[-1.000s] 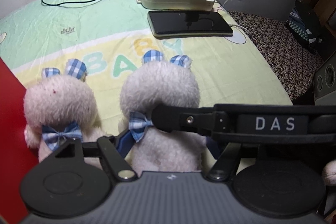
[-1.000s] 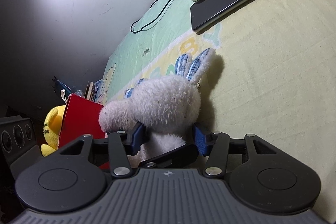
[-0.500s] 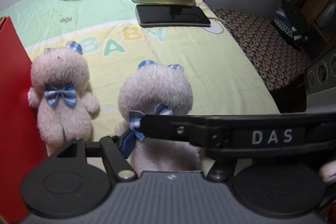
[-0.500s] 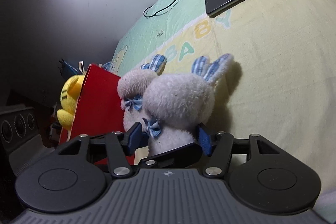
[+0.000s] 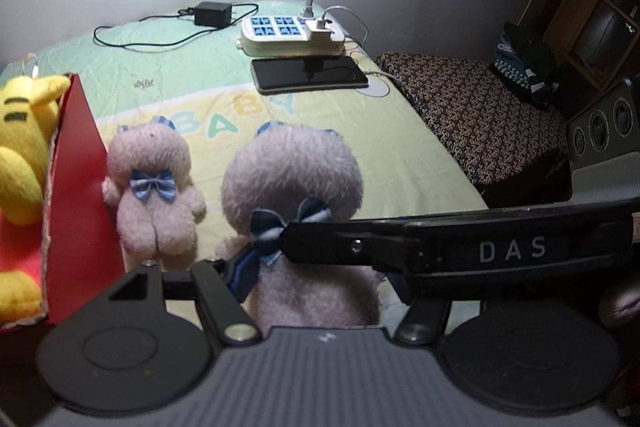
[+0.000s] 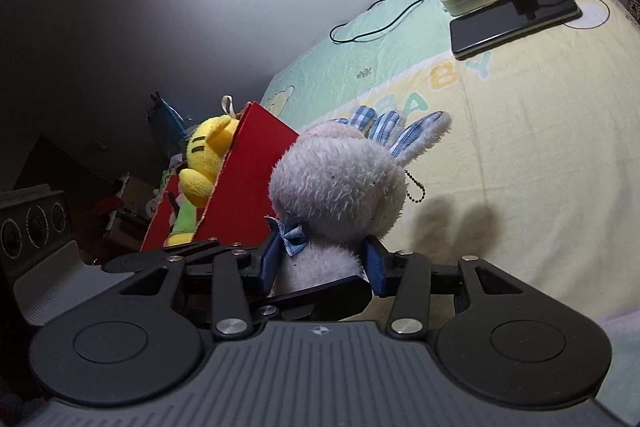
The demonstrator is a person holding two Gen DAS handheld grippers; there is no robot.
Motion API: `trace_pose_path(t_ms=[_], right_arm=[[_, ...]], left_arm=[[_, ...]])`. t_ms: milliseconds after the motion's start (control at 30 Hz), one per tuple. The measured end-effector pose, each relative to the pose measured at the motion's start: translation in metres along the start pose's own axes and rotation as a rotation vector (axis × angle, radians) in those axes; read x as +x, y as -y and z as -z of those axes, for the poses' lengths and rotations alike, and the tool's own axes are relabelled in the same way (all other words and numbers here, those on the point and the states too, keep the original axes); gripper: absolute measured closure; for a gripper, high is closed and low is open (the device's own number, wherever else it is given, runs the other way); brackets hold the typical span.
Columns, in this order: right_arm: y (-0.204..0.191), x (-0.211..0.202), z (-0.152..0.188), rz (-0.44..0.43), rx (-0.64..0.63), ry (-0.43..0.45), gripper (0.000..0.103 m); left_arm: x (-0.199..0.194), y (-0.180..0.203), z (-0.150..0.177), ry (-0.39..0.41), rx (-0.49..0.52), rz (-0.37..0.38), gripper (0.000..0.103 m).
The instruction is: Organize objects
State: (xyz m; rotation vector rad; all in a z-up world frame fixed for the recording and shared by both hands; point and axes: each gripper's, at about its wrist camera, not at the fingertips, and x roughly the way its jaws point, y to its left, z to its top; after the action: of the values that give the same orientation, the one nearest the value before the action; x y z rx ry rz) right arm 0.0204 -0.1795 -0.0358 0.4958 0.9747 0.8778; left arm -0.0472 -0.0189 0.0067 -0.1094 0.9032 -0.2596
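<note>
A pale plush bunny (image 5: 292, 167) with a blue bow hangs just above the bedsheet (image 5: 400, 155), gripped from two sides. My left gripper (image 5: 318, 275) is shut on its body. The right gripper (image 6: 320, 261) has its blue pads against the same bunny (image 6: 336, 187), its jaws closing. One of its black fingers (image 5: 440, 247) crosses the left wrist view. A second bunny (image 5: 150, 187) leans on the red box (image 5: 80, 187) to the left. Only its checked ears (image 6: 362, 119) show in the right wrist view. A yellow plush (image 5: 24, 131) lies in the box.
At the far end of the bed lie a white power strip (image 5: 292, 35), a black phone (image 5: 308, 73) on charge, and a black adapter (image 5: 212, 14) with its cable. A patterned cushion (image 5: 472, 107) and a grey speaker (image 5: 604, 131) stand to the right.
Both grippers rose and pulled back with the bunny, lifting it off the sheet. The red box and yellow plush came into the left wrist view. The second bunny stayed put.
</note>
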Motion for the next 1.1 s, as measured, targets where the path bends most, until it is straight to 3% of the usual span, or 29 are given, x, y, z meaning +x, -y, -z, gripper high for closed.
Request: trace_pose_path(t_ms=[300, 567, 1100], right_arm=[[-0.046, -0.014, 0.006, -0.042, -0.054, 0.062, 0.056], [-0.098, -0.007, 0.014, -0.068, -0.113, 0.107, 0.056], [-0.175, 0.035, 0.035, -0.071, -0.182, 0.139, 0.055]], left_arm=[[-0.059, -0.006, 0.006, 0.105, 0.035, 0.005, 0.038], [-0.113, -0.034, 0.017, 0.187, 0.038, 0.005, 0.038], [-0.177, -0.101, 0.043, 0.261, 0.026, -0.005, 0.038]])
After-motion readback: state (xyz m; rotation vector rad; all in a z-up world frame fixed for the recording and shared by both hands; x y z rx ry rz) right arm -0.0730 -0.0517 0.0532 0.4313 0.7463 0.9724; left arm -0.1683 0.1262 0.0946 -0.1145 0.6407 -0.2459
